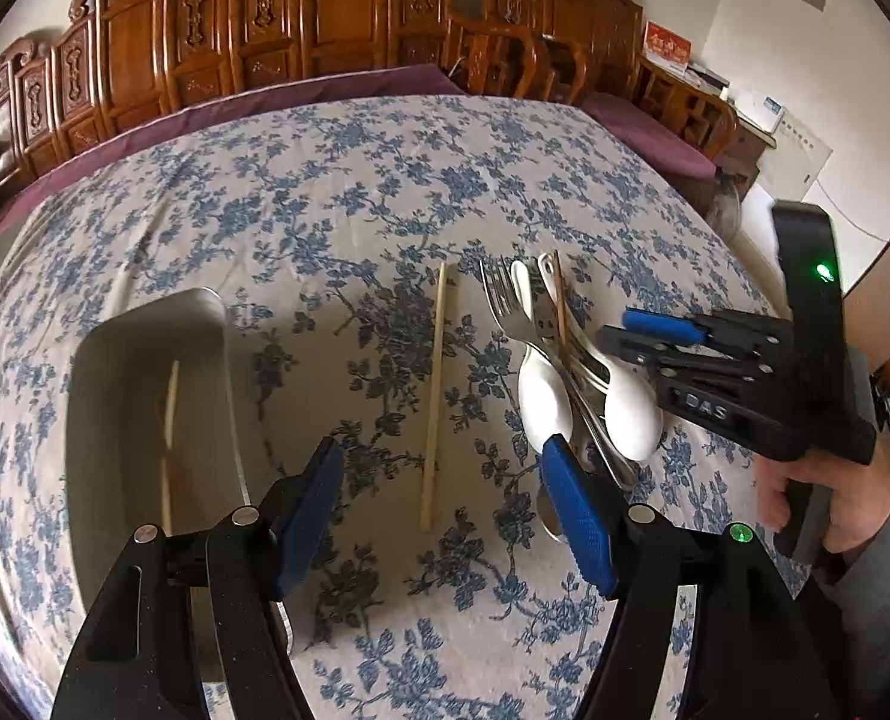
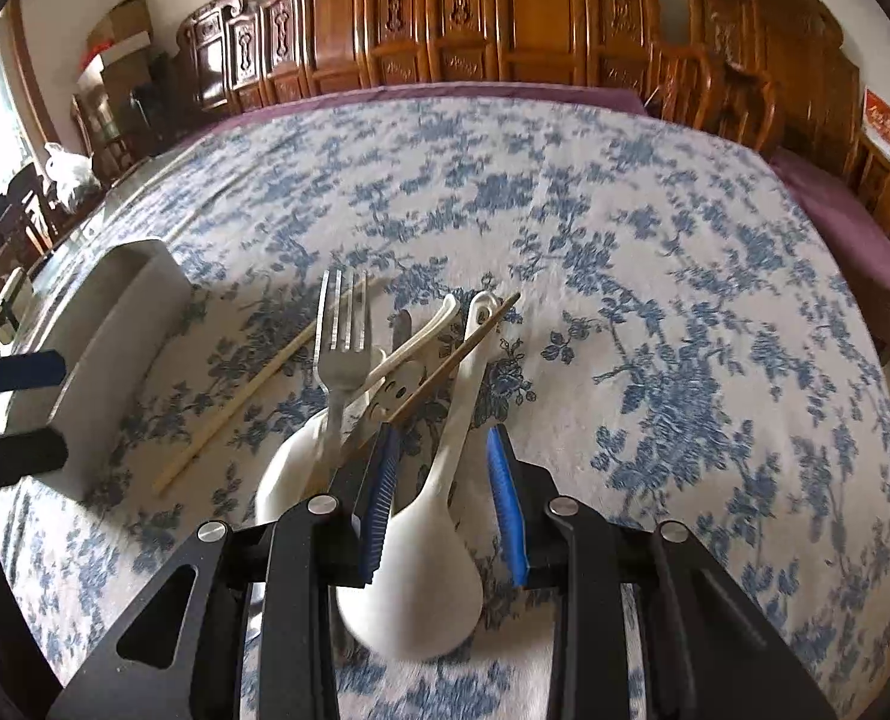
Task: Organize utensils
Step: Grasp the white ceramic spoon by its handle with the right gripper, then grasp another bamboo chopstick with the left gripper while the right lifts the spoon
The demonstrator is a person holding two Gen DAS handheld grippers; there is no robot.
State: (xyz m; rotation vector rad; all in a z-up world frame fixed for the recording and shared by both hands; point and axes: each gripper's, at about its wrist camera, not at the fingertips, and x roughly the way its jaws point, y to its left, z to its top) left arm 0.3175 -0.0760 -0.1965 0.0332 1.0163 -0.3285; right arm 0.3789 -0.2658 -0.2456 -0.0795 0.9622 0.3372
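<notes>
A: Hovering over the pile (image 2: 384,372) on the worktop (image 2: 655,276). Right tongs (image 2: 445,498) are partly open and straddle the neck of the near white spoon (image 2: 426,570). No contact that I can see, nothing held.

B: Left tongs?

A: Left tongs (image 1: 445,510) are wide open and empty, above the cloth. A loose chopstick (image 1: 432,396) lies between the pads, on the worktop. Right pad (image 1: 577,516) is just beside the bowl of the second white spoon (image 1: 541,402).

B: Pile contents?

A: Fork (image 2: 339,336), two white spoons, a metal piece with a smiley cutout (image 2: 399,387) and a brown chopstick (image 2: 463,354), all crossed and touching. The brown chopstick lies over the near spoon's handle.

B: Tray?

A: White tray (image 1: 144,372) sits left of the pile, apart from it. One chopstick (image 1: 170,438) lies inside it, lengthwise.

B: Right side from the left view?

A: Right tongs (image 1: 655,333) come in from the right, tips at the pile's right edge. Hand (image 1: 817,498) is on the grip.
</notes>
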